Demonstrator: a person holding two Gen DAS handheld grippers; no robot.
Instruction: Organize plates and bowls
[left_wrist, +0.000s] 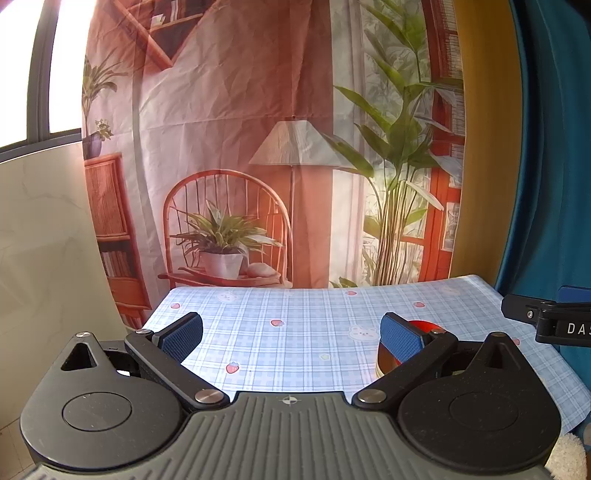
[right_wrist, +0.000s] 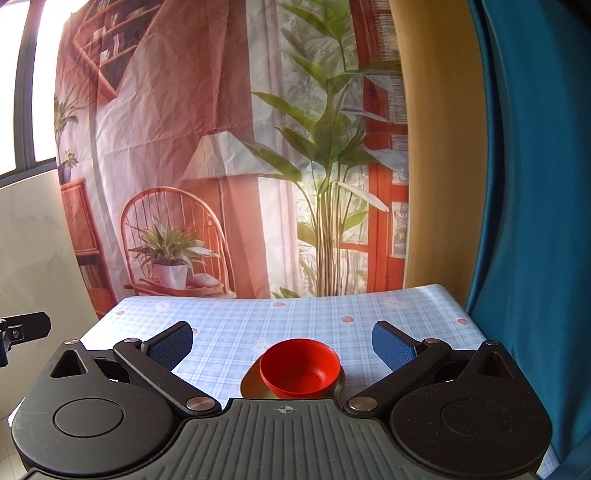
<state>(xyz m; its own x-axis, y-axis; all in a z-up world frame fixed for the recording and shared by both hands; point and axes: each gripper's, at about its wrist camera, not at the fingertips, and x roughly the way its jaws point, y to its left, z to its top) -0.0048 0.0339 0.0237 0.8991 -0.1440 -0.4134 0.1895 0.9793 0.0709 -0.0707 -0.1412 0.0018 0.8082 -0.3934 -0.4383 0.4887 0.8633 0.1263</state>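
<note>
Left wrist view: the left gripper (left_wrist: 291, 338) hovers above the near edge of a table (left_wrist: 295, 354) covered in a blue checked cloth with strawberries and bears. Its jaws are spread wide and hold nothing; only bare cloth lies between the blue pads (left_wrist: 183, 336). A red bowl (left_wrist: 423, 326) peeks out behind the right-hand pad, toward the table's right side, mostly hidden by the finger. Under it shows a sliver of something dark and gold, too covered to name from here. At the far right edge of the picture a black part of the right gripper (left_wrist: 550, 321) juts in. A printed backdrop (left_wrist: 258, 147) of a chair, lamp and plants hangs behind the table's far edge.

Right wrist view: the right gripper (right_wrist: 282, 347) is also spread wide and empty, and here the dishes sit straight ahead between its fingers, near the table's (right_wrist: 369, 317) near edge. The bowl (right_wrist: 300, 369) looks like several red bowls nested together (ridged rims show at its front), resting on a gold plate (right_wrist: 251, 382). Only this view shows that stacking; the left view gives little more than a red sliver. The stack seems placed deliberately, bowls gathered on the plate, so the tidying looks largely done, and both tools appear released and held back. The left gripper's tip (right_wrist: 26, 328) shows at the left edge.
</note>
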